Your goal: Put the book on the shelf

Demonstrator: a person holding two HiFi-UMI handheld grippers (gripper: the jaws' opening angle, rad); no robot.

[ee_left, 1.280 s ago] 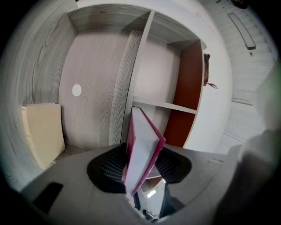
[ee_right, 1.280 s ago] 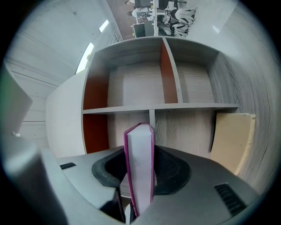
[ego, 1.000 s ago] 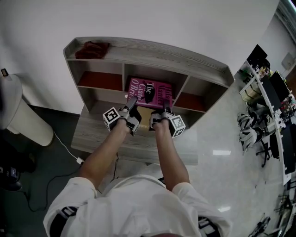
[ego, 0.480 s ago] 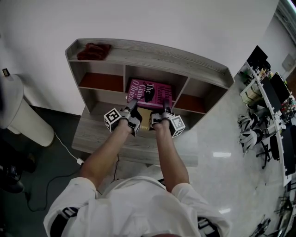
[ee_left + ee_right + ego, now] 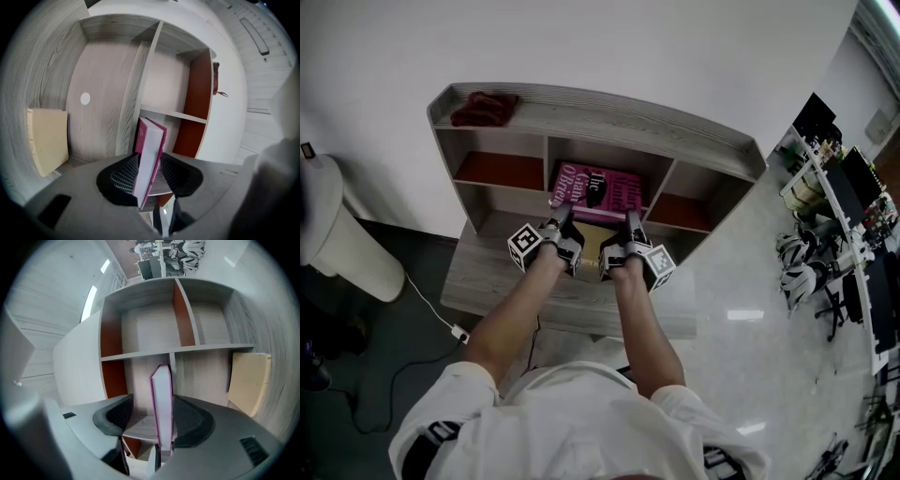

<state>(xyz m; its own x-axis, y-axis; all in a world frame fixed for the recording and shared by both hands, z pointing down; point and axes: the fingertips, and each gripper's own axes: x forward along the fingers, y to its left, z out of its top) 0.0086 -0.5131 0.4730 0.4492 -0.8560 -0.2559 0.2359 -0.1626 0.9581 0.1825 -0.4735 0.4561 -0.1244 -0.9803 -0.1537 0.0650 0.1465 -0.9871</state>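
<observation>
A magenta book (image 5: 598, 187) stands in the middle compartment of the grey wooden shelf (image 5: 609, 120). My left gripper (image 5: 562, 216) holds its left end. In the left gripper view the book (image 5: 149, 152) leans between the pads of the left gripper (image 5: 151, 176), whose jaws are closing and pressing on it. My right gripper (image 5: 630, 228) is at the book's right end. In the right gripper view the book (image 5: 163, 401) stands upright between the jaws of the right gripper (image 5: 150, 417). Those jaws are opening, with a gap beside the left pad.
A tan board (image 5: 592, 251) lies on the shelf's front ledge between the grippers and also shows as the tan board (image 5: 47, 138) (image 5: 248, 380). A dark red cloth (image 5: 486, 105) lies on the shelf top. A white bin (image 5: 342, 230) stands left. Desks with helmets (image 5: 806, 253) are at the right.
The right gripper has drawn back a little toward the person. The book and the left gripper stay about where they were in the middle compartment.
</observation>
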